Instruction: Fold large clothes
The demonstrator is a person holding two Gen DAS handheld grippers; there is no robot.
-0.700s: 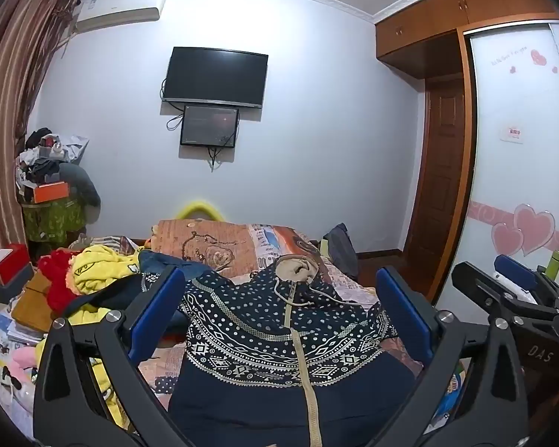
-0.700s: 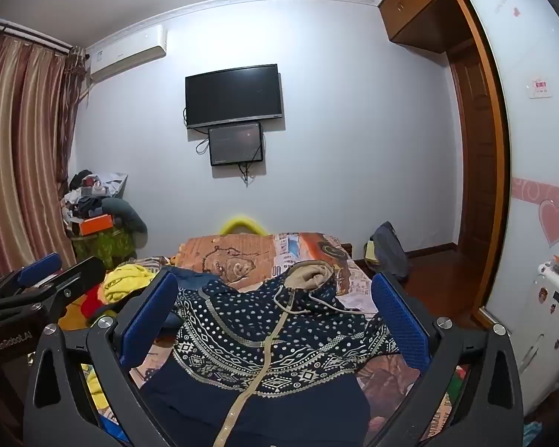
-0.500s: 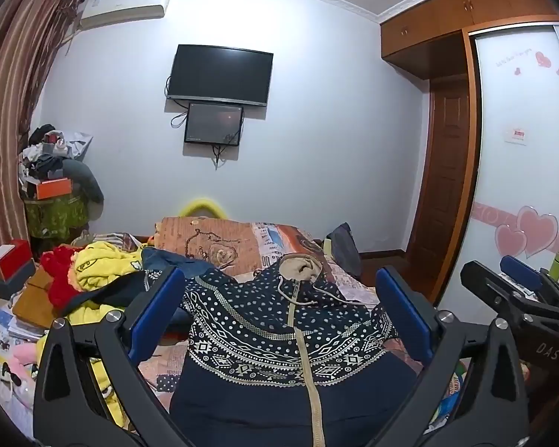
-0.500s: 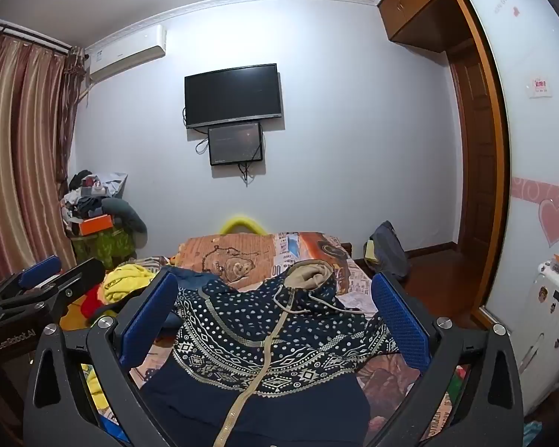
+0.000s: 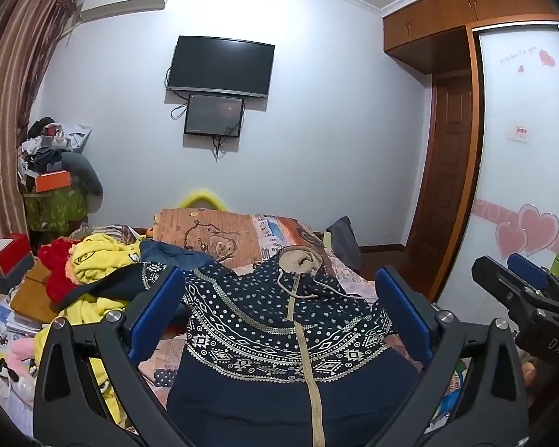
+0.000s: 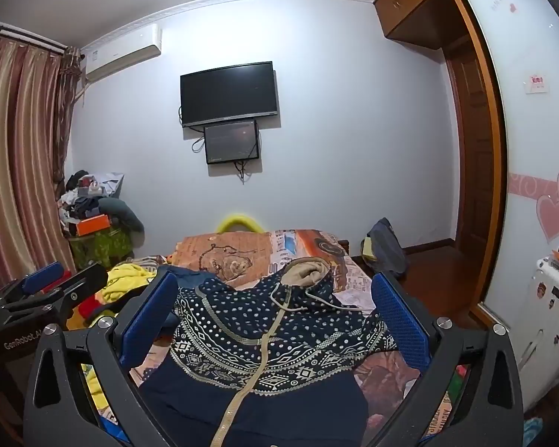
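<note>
A navy zip hoodie (image 5: 279, 320) with a white dotted and diamond pattern and a beige-lined hood lies spread on the bed, hood end far from me; it also shows in the right wrist view (image 6: 272, 331). My left gripper (image 5: 279, 305) is open and empty, held above the hoodie's near half. My right gripper (image 6: 275, 305) is open and empty too, above the same garment. The right gripper also shows at the right edge of the left wrist view (image 5: 525, 290), and the left gripper at the left edge of the right wrist view (image 6: 48, 290).
A pile of yellow, red and blue clothes (image 5: 93, 275) lies left of the hoodie. The patterned bedcover (image 5: 220, 234) stretches to the far wall with a TV (image 5: 220, 67). Boxes (image 5: 7, 260) stand at the left; a wardrobe (image 5: 521, 171) at the right.
Both views have shifted very slightly; the hoodie lies as before and both grippers stay open.
</note>
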